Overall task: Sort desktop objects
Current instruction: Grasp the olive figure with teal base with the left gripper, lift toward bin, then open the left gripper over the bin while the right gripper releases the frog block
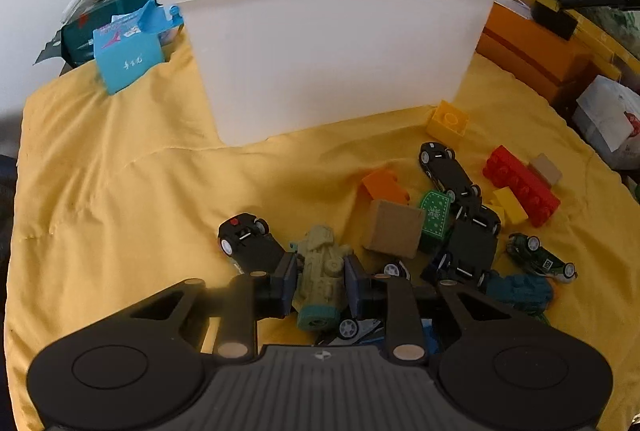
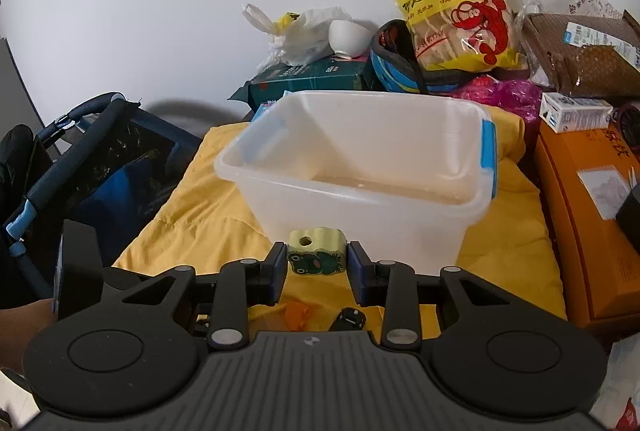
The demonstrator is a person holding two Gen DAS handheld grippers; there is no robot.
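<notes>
Nearest the lens in left wrist view: left gripper w/ jaws pinched on a pale-green toy vehicle, pads pressing both flanks at mid-body, teal end pointing back toward the camera. Looks like hard moulded plastic, so prob. light, stiff, not fragile; bumpy sides should give the pads decent bite, but small protruding bits could snag on neighbours. Best held where it is now, across the widest part of the body, not by the teal end. Just left of the jaws, touching or nearly so: black toy car on its roof, wheels up. Right of the jaws, close: tan block, green patterned piece, more upturned black cars, dark-teal piece, all crowded on yellow cloth; lifting straight up seems safer than dragging. Further right: red brick, yellow brick, orange brick. Ahead of the jaws, well apart: white bin, side wall only from here. Right wrist view: right gripper closed on a pale-yellow frog-print block, pads at both sides, hole on top. Prob. foam or eraser-like, so light and a bit soft; side grip is fine, no need to squeeze hard. Bin opening straight ahead of those jaws, looks empty; block not yet over the rim.
</notes>
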